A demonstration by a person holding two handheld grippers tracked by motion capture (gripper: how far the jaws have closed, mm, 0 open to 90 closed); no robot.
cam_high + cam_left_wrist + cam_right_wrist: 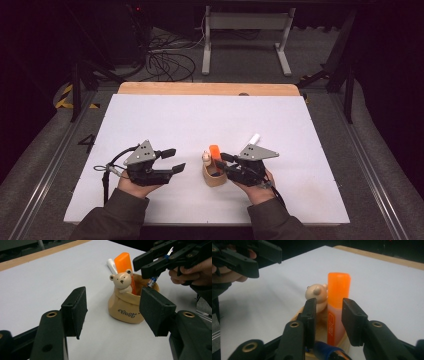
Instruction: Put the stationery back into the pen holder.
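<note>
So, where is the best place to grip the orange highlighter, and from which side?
Probably the capped top of the orange highlighter, from above. It stands upright in the bear holder, clear of the rim, while the lower body sits hidden inside. The right claw already faces it.

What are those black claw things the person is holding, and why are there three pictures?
They are grabbing tools called grippers, one in each hand. Each has two black jaws that squeeze together like tongs.

One picture comes from a camera up high, looking down at the white table. There you see the left gripper and the right gripper. The other two pictures come from small cameras that ride on the grippers and look out between their own jaws.

On the table stands a small tan pot with a little bear on its rim. In it stand an orange marker and a white pen, and a blue-tipped pen is going in.

The left gripper is open and holds nothing. The right gripper's jaws reach over the pot, apart, with the blue-tipped pen just under them. Whether they pinch it, I cannot tell.
</note>
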